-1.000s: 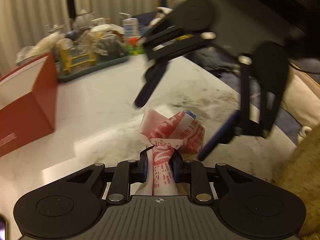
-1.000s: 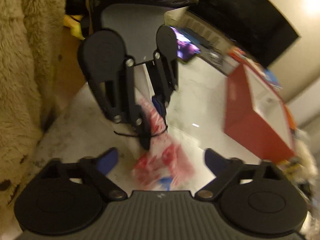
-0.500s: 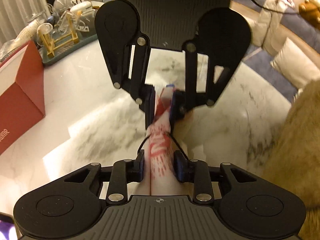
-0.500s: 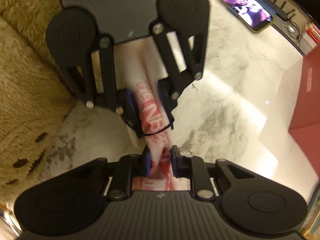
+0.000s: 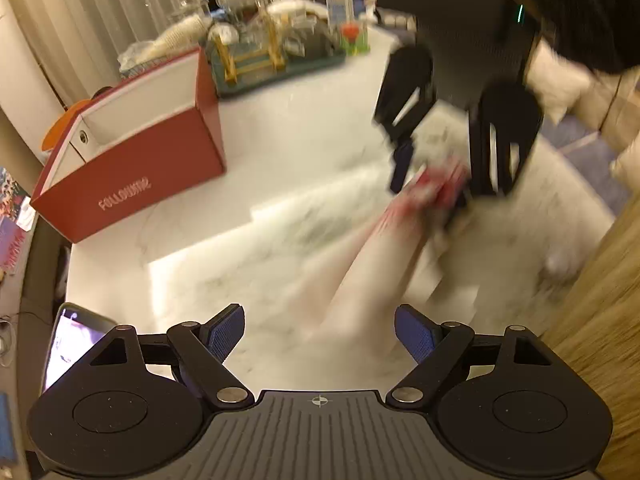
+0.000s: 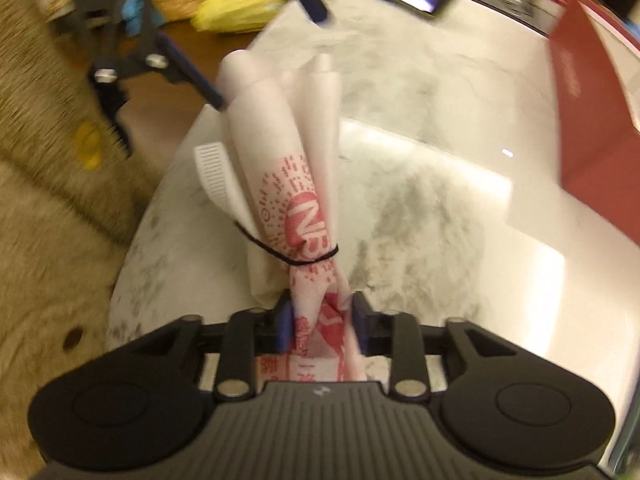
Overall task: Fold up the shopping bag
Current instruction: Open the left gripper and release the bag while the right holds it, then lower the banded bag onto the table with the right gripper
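A rolled white shopping bag (image 6: 280,184) with red print is seen gathered into a long bundle, bound near its printed end by a thin black elastic band (image 6: 296,258). The bundle's printed end is clamped between the blue pads of the right claw (image 6: 319,322), whose fingers are drawn in narrow around the fabric. From there the bag is stretched forward over a white marble surface (image 6: 440,152), its plain end raised and loose. In the left wrist view, the left claw (image 5: 319,330) is shown spread wide with nothing between its blue pads (image 5: 224,330); the bag (image 5: 376,256) is blurred ahead of it, running up to the right claw (image 5: 434,180). A red open box (image 5: 136,160) is placed on the surface to the left, well apart from the bag, and a lit phone (image 5: 70,346) is seen at the near left edge. A tray of clutter (image 5: 276,52) is set at the far side.
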### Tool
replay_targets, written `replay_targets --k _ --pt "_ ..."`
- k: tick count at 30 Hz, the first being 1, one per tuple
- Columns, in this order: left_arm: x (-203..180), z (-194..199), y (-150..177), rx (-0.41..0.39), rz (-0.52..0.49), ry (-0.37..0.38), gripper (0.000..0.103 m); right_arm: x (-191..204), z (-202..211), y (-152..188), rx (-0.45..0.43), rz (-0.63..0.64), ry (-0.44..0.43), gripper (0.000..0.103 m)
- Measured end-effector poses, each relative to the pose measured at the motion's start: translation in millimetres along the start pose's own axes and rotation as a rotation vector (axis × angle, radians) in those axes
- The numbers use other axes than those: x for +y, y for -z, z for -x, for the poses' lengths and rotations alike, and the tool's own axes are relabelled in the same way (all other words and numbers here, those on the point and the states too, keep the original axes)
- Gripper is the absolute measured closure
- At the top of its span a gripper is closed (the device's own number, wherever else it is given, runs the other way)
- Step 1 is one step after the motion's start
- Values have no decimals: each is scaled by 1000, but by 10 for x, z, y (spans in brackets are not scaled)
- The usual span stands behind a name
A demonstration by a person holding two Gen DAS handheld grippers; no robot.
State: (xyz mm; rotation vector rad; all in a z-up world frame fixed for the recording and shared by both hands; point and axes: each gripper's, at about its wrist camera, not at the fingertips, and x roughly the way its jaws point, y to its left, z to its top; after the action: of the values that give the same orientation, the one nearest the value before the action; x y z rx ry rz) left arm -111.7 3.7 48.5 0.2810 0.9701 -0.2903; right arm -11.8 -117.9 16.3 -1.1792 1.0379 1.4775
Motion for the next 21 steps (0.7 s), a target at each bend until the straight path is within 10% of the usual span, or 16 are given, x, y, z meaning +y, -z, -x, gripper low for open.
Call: replay_targets --k 2,8,13,21 --pt "-23 66 -61 -16 68 104 20 18 13 44 -29 -69 -49 18" --pt "-215 -8 -80 -29 74 288 20 33 232 117 -166 -116 25 19" --pt "-122 -425 95 30 289 441 20 -100 219 32 -141 -85 10 81" --pt "-35 -588 65 -21 260 336 20 488 339 1 -192 197 113 81"
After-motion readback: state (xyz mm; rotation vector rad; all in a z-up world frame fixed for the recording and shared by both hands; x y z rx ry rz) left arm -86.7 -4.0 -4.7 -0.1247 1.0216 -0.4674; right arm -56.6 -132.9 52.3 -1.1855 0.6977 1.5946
